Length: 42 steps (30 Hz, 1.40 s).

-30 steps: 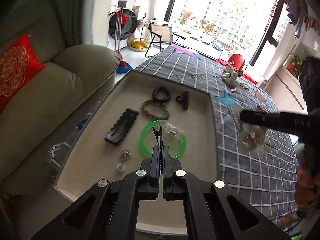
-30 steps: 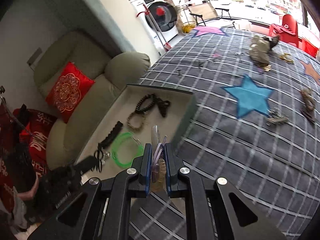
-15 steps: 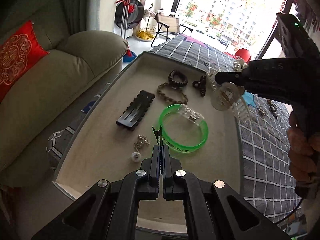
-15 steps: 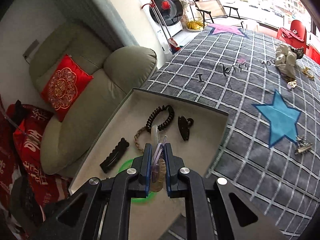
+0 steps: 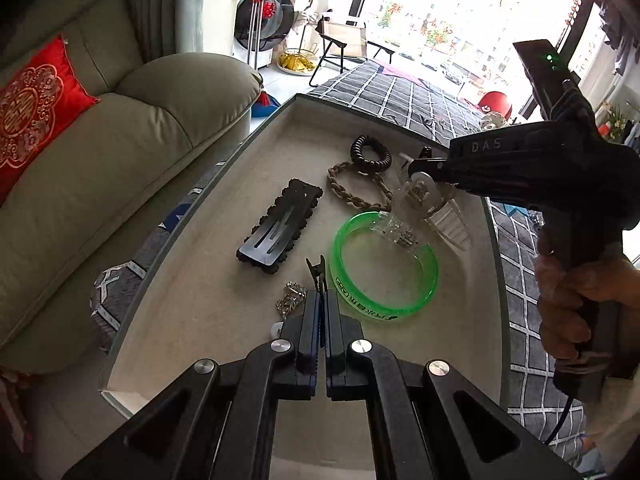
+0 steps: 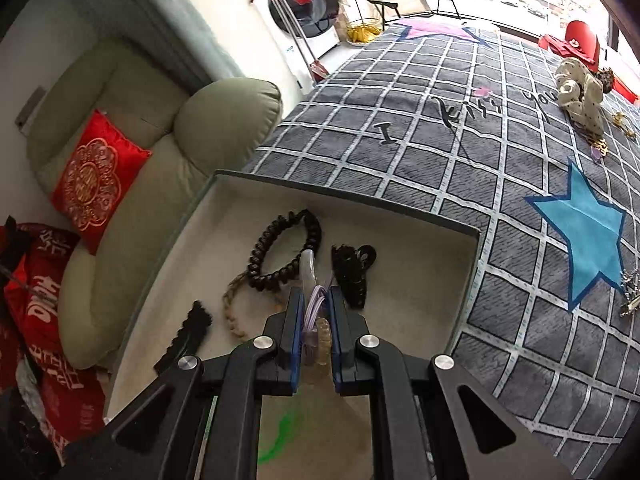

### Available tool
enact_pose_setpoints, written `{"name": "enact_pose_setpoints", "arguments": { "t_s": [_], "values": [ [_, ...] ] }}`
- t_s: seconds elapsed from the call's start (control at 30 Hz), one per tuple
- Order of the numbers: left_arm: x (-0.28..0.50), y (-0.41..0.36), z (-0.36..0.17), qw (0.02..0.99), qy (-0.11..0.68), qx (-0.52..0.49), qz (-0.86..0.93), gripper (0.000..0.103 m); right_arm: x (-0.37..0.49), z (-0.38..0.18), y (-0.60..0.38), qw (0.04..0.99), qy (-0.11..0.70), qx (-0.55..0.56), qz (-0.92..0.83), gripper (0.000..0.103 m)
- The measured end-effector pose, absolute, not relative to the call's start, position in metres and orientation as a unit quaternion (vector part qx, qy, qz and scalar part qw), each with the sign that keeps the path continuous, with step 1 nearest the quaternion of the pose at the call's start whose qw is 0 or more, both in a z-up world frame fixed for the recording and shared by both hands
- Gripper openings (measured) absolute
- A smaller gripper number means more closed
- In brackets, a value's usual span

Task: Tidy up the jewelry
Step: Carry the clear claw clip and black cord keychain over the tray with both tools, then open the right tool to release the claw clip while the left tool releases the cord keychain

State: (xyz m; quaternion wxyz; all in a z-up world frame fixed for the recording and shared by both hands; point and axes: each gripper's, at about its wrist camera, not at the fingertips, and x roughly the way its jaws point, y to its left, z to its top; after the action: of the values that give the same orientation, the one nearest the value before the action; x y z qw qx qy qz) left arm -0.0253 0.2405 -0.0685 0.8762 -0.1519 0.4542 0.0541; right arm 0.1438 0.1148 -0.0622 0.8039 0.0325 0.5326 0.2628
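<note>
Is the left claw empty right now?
No, the left claw is shut on a small dark clip above the tray.

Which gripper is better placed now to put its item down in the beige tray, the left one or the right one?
Probably the right gripper: it is shut on the clear hair clip, which hangs low over the tray beside the green bangle. The left gripper holds a small metal clip farther back.

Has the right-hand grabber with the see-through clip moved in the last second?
Yes. The right gripper, shut on the clear hair clip, has travelled from over the checked blanket into the tray, now low beside the black coil bracelet.
</note>
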Motion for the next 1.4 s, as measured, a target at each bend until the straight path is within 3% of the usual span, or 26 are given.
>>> {"name": "enact_pose_setpoints", "arguments": {
  "t_s": [0.27, 0.33, 0.4, 0.43, 0.93, 1.23, 1.27, 1.3, 1.33, 1.37, 1.4],
  "values": [
    [-0.028, 0.238, -0.067, 0.876, 0.456, -0.143, 0.067, 0.004, 0.145, -0.063, 0.111, 0.796, 0.538, 0.047, 0.273, 0.014],
    [-0.028, 0.237, -0.066, 0.876, 0.456, -0.137, 0.072, 0.004, 0.144, -0.061, 0.109, 0.795, 0.538, 0.052, 0.275, 0.027],
    [-0.028, 0.235, -0.065, 0.877, 0.456, -0.132, 0.076, 0.004, 0.141, -0.055, 0.105, 0.800, 0.528, 0.057, 0.280, 0.057],
    [-0.028, 0.235, -0.065, 0.877, 0.456, -0.131, 0.077, 0.004, 0.139, -0.051, 0.104, 0.802, 0.524, 0.058, 0.282, 0.059],
    [-0.026, 0.223, -0.059, 0.880, 0.456, -0.101, 0.082, 0.004, 0.108, -0.029, 0.063, 0.808, 0.510, 0.079, 0.286, 0.059],
    [-0.026, 0.217, -0.053, 0.881, 0.454, -0.086, 0.099, 0.005, 0.088, -0.026, 0.027, 0.815, 0.504, 0.081, 0.274, 0.067],
    [-0.026, 0.216, -0.053, 0.882, 0.453, -0.085, 0.101, 0.011, 0.086, -0.026, 0.022, 0.816, 0.503, 0.081, 0.273, 0.069],
    [-0.026, 0.215, -0.051, 0.882, 0.452, -0.083, 0.102, 0.031, 0.084, -0.027, 0.018, 0.817, 0.503, 0.082, 0.272, 0.070],
    [-0.026, 0.213, -0.049, 0.883, 0.450, -0.083, 0.106, 0.094, 0.082, -0.027, 0.013, 0.817, 0.503, 0.082, 0.270, 0.070],
    [-0.029, 0.212, -0.046, 0.888, 0.438, -0.082, 0.112, 0.102, 0.081, -0.027, 0.009, 0.817, 0.503, 0.084, 0.268, 0.071],
    [-0.031, 0.210, -0.042, 0.895, 0.425, -0.077, 0.115, 0.103, 0.080, -0.028, 0.005, 0.818, 0.503, 0.085, 0.267, 0.072]
  ]
}}
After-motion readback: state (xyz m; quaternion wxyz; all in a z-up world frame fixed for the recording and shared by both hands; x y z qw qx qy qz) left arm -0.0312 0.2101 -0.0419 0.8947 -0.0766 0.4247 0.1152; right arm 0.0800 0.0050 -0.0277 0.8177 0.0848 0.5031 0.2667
